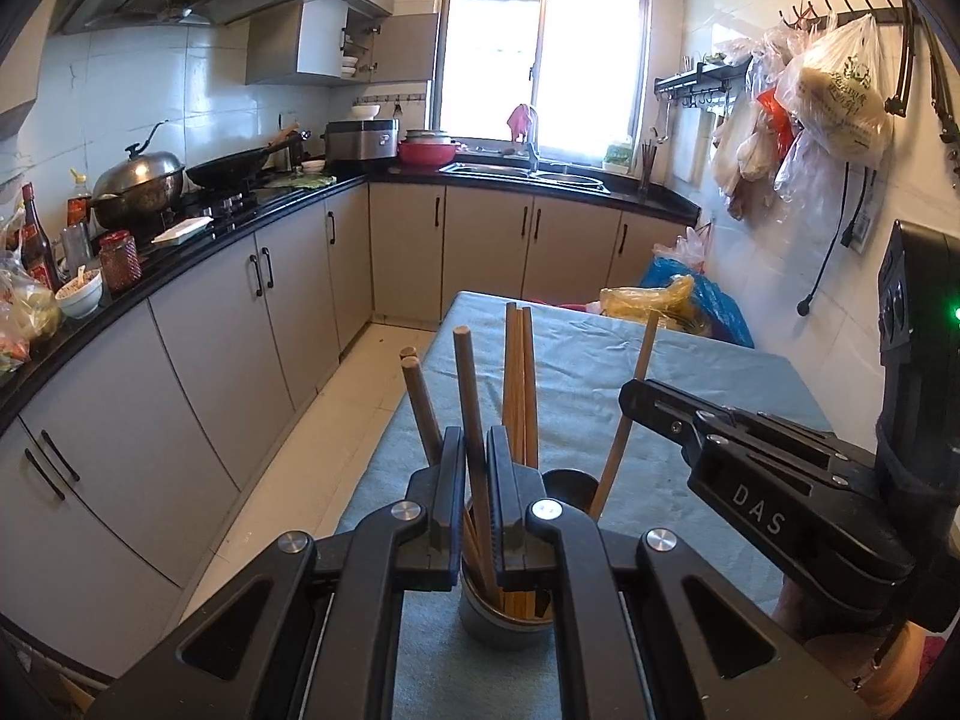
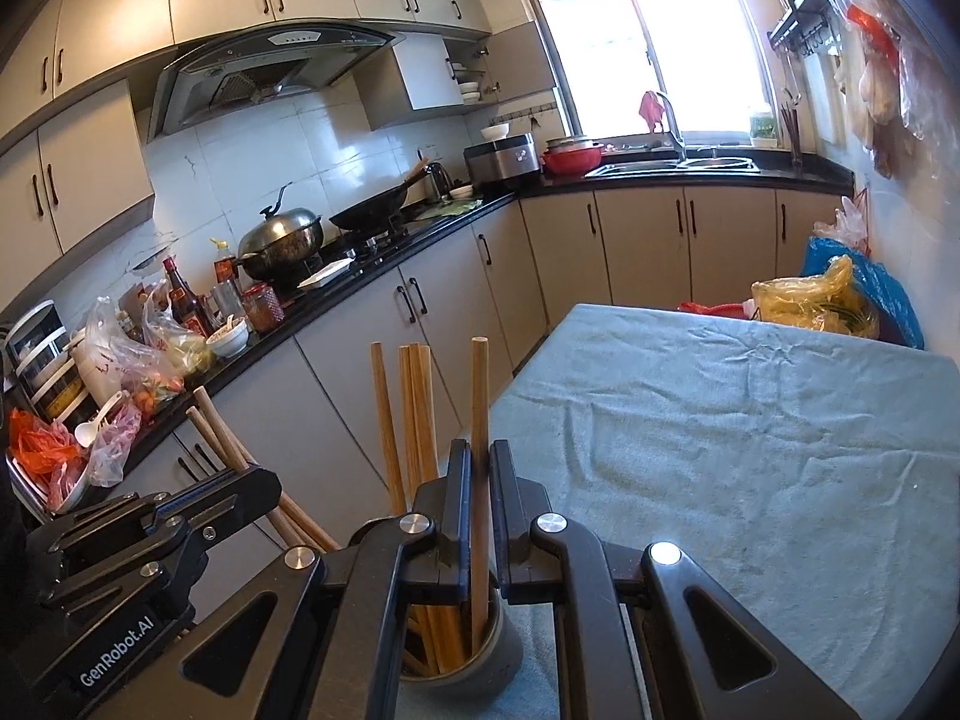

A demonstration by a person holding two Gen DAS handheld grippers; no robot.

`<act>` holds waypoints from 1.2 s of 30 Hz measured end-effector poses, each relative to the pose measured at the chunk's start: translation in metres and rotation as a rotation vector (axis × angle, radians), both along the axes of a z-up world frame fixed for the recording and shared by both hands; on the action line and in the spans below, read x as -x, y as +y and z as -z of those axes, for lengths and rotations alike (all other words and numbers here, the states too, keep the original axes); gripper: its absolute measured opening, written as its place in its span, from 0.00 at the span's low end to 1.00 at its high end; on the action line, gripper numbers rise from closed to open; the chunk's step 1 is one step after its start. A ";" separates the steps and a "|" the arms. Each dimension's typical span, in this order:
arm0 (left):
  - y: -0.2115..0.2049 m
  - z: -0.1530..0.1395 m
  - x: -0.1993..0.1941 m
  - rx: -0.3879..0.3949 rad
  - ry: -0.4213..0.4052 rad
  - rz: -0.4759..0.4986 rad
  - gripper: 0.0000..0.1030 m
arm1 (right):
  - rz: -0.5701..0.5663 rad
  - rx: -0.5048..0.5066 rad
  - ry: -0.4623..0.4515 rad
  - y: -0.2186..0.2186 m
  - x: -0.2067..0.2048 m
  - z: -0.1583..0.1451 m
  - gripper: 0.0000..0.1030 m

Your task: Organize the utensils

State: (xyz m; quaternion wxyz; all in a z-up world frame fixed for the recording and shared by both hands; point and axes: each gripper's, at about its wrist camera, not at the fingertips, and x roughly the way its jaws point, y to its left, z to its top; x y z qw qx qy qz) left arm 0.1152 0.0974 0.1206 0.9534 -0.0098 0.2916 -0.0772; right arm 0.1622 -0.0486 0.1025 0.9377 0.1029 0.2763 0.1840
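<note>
Honestly, nearly done: my left gripper [image 1: 477, 450] and right gripper [image 2: 480, 468] each pinched one chopstick [image 1: 471, 396] already down inside the cup [image 1: 504, 624] on the table [image 1: 690, 372], other sticks in, only letting go left.

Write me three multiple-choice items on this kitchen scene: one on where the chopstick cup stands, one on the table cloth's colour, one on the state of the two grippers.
1. Where does the cup of chopsticks stand?
A. in the sink
B. on the cloth-covered table
C. on the stove

2. What colour is the table cloth?
A. red
B. white
C. blue-green

3. What is each gripper doing?
A. each shut on one chopstick
B. both open and bare
C. both holding a spoon

Answers: 1 B, the cup rests on the cloth near the table's near edge. 2 C, the cloth shows blue-green in both views. 3 A, the left gripper pinches a chopstick, and the right gripper pinches another chopstick.
</note>
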 end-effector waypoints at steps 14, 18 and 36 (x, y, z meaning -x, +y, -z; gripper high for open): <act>-0.005 0.002 0.002 -0.008 -0.004 -0.005 0.06 | -0.016 -0.042 -0.005 -0.008 0.009 -0.010 0.07; -0.004 0.001 0.003 -0.011 -0.006 -0.006 0.12 | -0.019 -0.052 -0.013 -0.010 0.013 -0.014 0.07; 0.007 0.000 0.058 -0.039 -0.067 -0.076 0.65 | 0.028 -0.075 -0.094 -0.052 0.083 -0.029 0.40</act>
